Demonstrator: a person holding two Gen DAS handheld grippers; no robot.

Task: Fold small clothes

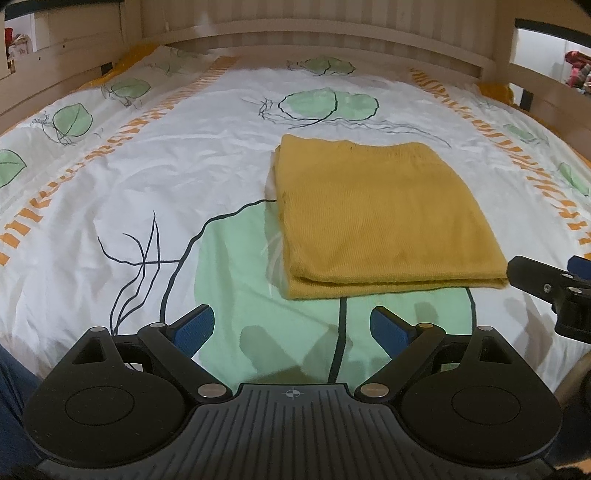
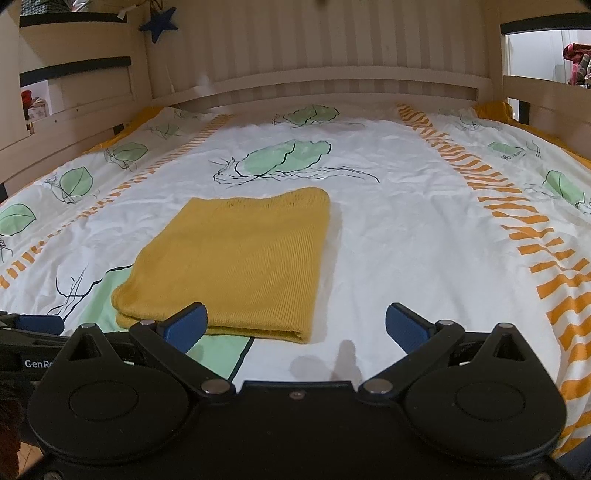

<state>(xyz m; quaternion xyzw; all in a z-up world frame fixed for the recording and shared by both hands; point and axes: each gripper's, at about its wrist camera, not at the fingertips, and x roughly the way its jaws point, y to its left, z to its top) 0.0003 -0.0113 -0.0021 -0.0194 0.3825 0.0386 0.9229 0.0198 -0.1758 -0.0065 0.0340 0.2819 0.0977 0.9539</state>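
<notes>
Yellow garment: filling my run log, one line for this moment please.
yellow garment folded flat on bedsheet | left gripper open, empty | right gripper open, empty

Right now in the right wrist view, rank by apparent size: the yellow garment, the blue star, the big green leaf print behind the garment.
1. yellow garment, clearly largest
2. green leaf print
3. blue star, smallest, though farthest from the camera

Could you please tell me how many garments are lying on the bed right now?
1: a folded mustard-yellow garment lies flat on the leaf-print bedcover, just ahead of both open grippers. Nothing else shows, though its folds could conceal something.
</notes>
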